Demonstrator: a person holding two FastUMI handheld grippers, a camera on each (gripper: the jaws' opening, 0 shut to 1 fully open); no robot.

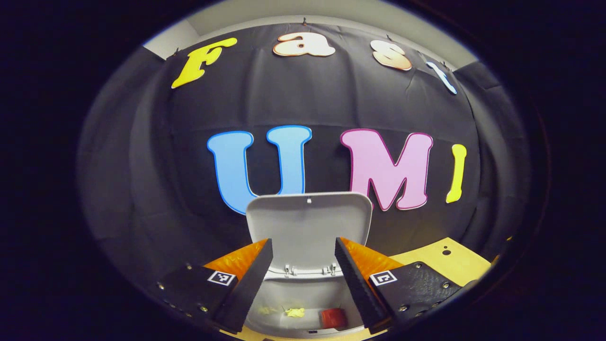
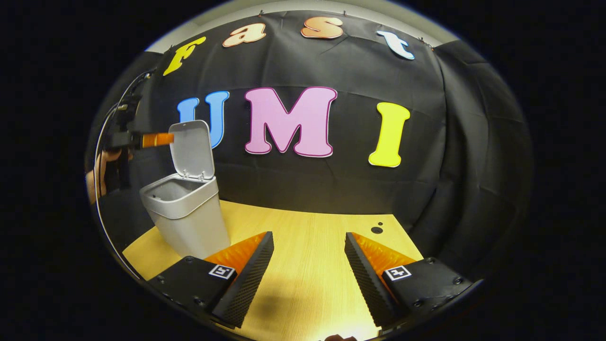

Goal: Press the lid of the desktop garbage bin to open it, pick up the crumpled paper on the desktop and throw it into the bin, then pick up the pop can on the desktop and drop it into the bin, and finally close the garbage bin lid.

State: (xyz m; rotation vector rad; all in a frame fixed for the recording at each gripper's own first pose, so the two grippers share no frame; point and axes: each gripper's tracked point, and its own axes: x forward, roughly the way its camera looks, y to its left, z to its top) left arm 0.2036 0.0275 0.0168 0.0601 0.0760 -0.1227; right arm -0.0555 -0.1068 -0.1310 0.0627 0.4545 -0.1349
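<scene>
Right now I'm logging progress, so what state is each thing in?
lid: open, standing upright
garbage bin: upright on the table
crumpled paper: inside the bin
pop can: inside the bin
left gripper: fingers open, above the bin, holding nothing
right gripper: fingers open, holding nothing

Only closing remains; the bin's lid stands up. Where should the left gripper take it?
Take the lid at its free top edge, coming from above: it stands upright on rear hinges, so that edge likely swings it down easiest. The left gripper hovers open over the bin.
</scene>
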